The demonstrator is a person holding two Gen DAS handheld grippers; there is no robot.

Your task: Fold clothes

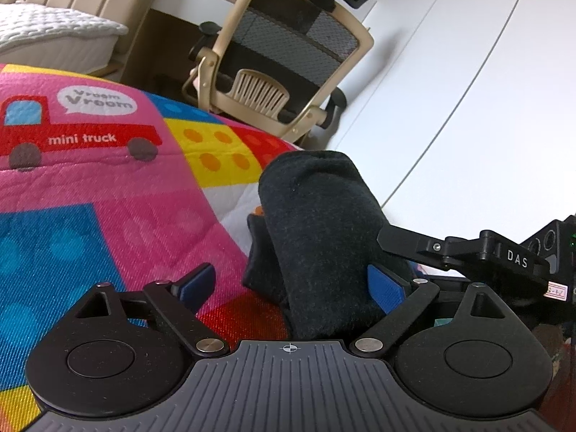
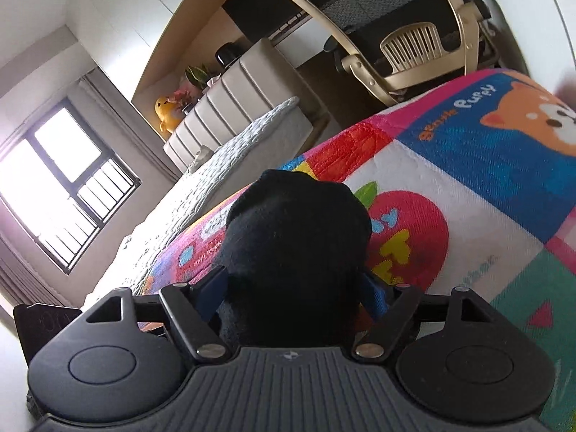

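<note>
The left tongs (image 1: 293,284) stand wide apart. A dark garment (image 1: 316,237) rises between their blue pads (image 1: 198,282), leaning against the right pad and well clear of the left one, so nothing is pinched. The cloth is rolled or bunched into a thick column that reaches forward past the tips.

From the right of the left tongs, the black finger of the right tongs (image 1: 406,239) reaches in and touches the garment's side.

In the right wrist view, the right tongs (image 2: 295,288) have the garment (image 2: 295,237) filling the whole gap between their pads (image 2: 374,297). Both pads press against it, so they are clamped on the cloth. The bundle bulges up and forward of the tips and hides what lies straight ahead.

Under and beyond both tongs spreads a bright quilt (image 1: 108,198) with a red mini truck, coloured blocks and an orange puppy. Past its far edge stands a beige mesh chair (image 1: 284,54). Left of that lies a bed (image 2: 223,158) with a grey-white cover and a padded headboard. Farther left, a window (image 2: 61,183) shows.
</note>
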